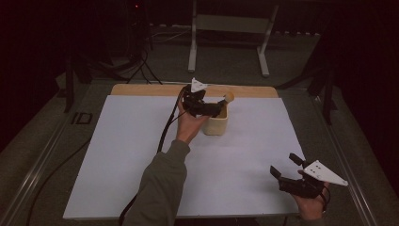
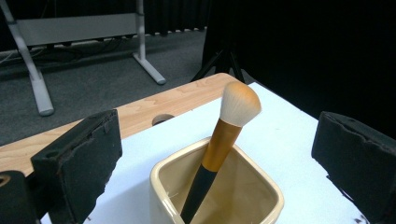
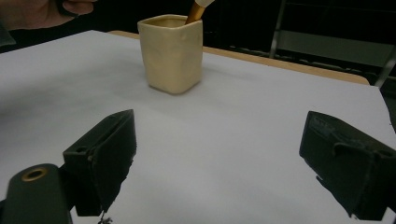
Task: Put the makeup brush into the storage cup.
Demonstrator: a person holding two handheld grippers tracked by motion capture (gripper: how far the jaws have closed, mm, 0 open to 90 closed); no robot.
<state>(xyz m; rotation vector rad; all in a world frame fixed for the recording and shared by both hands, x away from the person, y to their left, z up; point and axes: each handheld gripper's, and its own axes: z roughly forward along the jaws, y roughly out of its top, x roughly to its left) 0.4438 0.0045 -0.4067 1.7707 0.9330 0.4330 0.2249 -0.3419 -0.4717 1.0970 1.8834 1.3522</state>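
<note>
Looks like the brush (image 2: 239, 105) just sits in the cup (image 2: 261, 198), upper middle; left gripper (image 1: 207, 107) jaws wide, right gripper (image 1: 287, 165) too. Next: back away.

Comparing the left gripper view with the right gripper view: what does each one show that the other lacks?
Left gripper view: the brush head's bristles, the cup's inside, and a hole in the wooden edge.
Right gripper view: the cup's outer walls down to its base, and a hand at top left.
Both: cream cup, brush handle, white sheet, open black fingers.
</note>
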